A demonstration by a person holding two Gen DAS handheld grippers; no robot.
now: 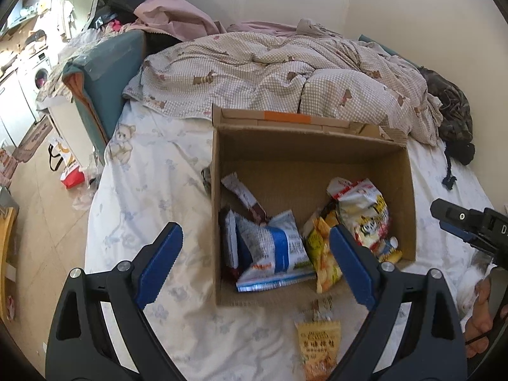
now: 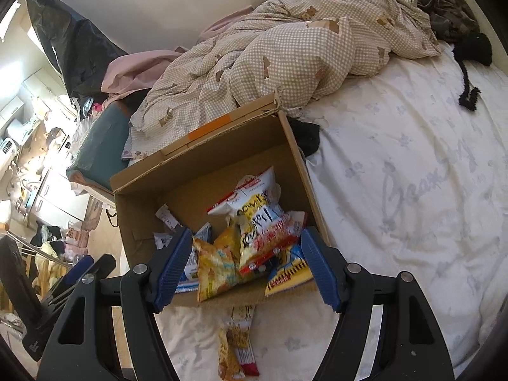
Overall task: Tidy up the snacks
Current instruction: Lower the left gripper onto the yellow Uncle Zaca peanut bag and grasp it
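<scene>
An open cardboard box (image 1: 317,149) (image 2: 295,155) stands on the bed and holds several snack packs: a blue-and-white bag (image 1: 273,247), a yellow chip bag (image 1: 320,247) (image 2: 219,266), a white-and-yellow bag (image 1: 365,212) (image 2: 254,203) and a thin bar (image 1: 244,197). A yellow snack packet (image 1: 319,346) (image 2: 236,346) lies on the sheet just in front of the box. My left gripper (image 1: 255,263) hovers open above the box's near left part with nothing between its fingers. My right gripper (image 2: 247,266) is open over the box's near edge, also empty; it shows at the right edge (image 1: 466,222) of the left wrist view.
A crumpled checked duvet (image 1: 285,73) (image 2: 285,54) lies behind the box. Dark clothing (image 1: 451,111) (image 2: 473,50) sits at the far right of the bed. A teal cushion (image 1: 104,79) stands at the bed's left side, beside a cluttered floor (image 1: 41,190). The white sheet (image 2: 397,190) stretches right of the box.
</scene>
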